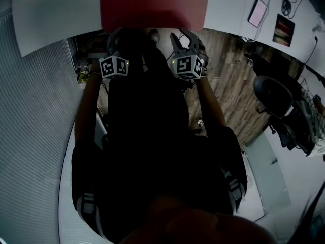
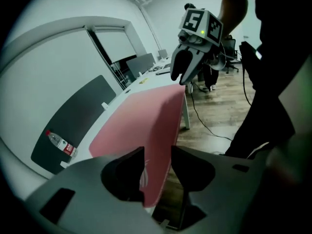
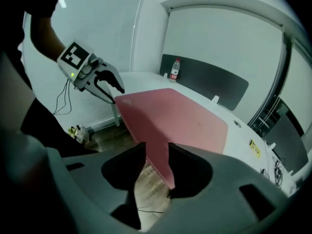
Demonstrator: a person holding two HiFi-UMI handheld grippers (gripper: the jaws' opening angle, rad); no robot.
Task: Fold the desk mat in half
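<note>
The red desk mat (image 1: 152, 6) lies on the white desk (image 1: 51, 14), its near edge overhanging the desk's front. In the left gripper view the mat's near left corner (image 2: 156, 155) stands between the jaws of my left gripper (image 2: 158, 152), which are parted, with a gap on the right side. In the right gripper view the near right corner of the mat (image 3: 156, 155) sits between the parted jaws of my right gripper (image 3: 152, 150). From the head view both grippers, left (image 1: 118, 34) and right (image 1: 185, 37), are at the desk's front edge.
A water bottle (image 2: 61, 143) lies at the far side of the desk by a dark divider panel (image 3: 209, 79). A phone (image 1: 257, 12) and cables lie on the desk to the right. An office chair (image 1: 274, 95) stands on the wooden floor at the right.
</note>
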